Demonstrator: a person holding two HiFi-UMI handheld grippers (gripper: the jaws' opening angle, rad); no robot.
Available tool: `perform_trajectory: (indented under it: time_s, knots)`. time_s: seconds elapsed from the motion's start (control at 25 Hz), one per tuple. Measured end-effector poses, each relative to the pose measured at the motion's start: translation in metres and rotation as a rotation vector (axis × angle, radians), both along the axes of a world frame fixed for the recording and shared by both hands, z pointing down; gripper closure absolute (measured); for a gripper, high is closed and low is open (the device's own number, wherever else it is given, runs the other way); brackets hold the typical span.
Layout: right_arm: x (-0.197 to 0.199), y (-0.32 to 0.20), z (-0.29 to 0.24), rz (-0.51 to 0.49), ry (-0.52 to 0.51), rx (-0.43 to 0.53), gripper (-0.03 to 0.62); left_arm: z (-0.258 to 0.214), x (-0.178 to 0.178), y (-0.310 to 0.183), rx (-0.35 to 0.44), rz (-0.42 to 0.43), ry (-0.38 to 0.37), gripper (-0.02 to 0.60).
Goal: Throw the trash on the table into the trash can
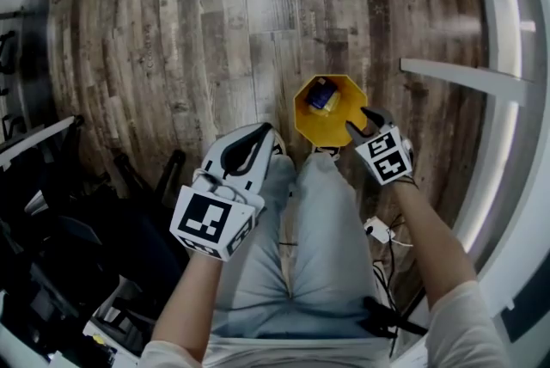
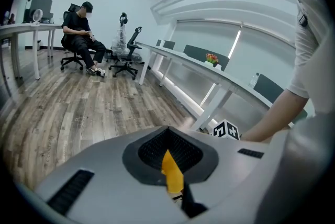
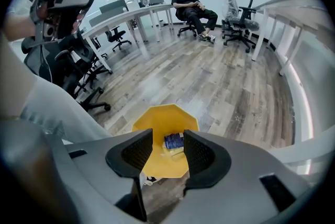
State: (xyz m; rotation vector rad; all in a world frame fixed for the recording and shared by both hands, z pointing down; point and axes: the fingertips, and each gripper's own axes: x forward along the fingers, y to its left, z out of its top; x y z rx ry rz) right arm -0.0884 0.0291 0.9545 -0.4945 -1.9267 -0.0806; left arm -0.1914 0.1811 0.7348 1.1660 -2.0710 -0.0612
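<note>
While the right gripper (image 1: 363, 124) hangs at the rim of the yellow trash can (image 1: 320, 130) with its jaws spread and nothing between them, the left gripper (image 1: 263, 138) sits off to the side. It is above the person's leg rather than above the opening, and its jaws are pressed together on what looks like a yellow scrap (image 2: 171, 171).

That is where the likeliest slip lies. Let go from there, a light scrap would probably land on the trouser leg or the wooden floor (image 1: 215, 31) instead of in the can. Even over the mouth it could flutter wide if dropped from high up. How much of the scrap the pads have caught I cannot tell, so a quick swing might shake it loose early.

The right gripper is close enough to the rim that a careless move could shove or tip the can, which looks light. Cables (image 1: 382, 230) lie by the person's feet, near the can — a step could catch them.

A blue packet (image 3: 173, 141) already lies inside the can with a pale piece beside it; its print is too small to read. The marker cubes (image 1: 384, 155) carry only black-and-white square patterns — no words. No brand shows on the can.
</note>
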Motion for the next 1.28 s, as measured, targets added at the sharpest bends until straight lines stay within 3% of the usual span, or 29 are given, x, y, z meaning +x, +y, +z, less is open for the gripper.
perform_trajectory:
  time_s: [0.2, 0.36, 0.48, 0.76, 1.0, 1.12, 1.28]
  knots:
    - [-0.019, 0.005, -0.087, 0.006, -0.061, -0.067, 0.429, -0.065, 0.002, 0.001, -0.005, -0.013, -0.002, 0.580]
    - [-0.041, 0.006, -0.172, 0.015, -0.149, -0.110, 0.515, -0.125, 0.003, -0.005, 0.006, 0.004, -0.033, 0.580]
    - [-0.048, 0.014, -0.240, -0.016, -0.198, -0.157, 0.543, -0.165, 0.006, -0.003, 0.031, -0.003, -0.035, 0.580]
    - [-0.048, 0.017, -0.401, 0.061, -0.331, -0.272, 0.551, -0.239, 0.025, 0.008, -0.027, -0.005, -0.054, 0.580]
    - [-0.050, 0.026, -0.516, 0.097, -0.475, -0.375, 0.551, -0.301, 0.032, -0.008, 0.054, 0.017, -0.102, 0.580]
    - [-0.048, 0.023, -0.552, 0.139, -0.522, -0.415, 0.554, -0.325, 0.036, -0.018, 0.070, 0.059, -0.151, 0.580]
    - [-0.047, 0.023, -0.569, 0.158, -0.546, -0.431, 0.562, -0.344, 0.035, -0.022, 0.109, 0.053, -0.177, 0.580]
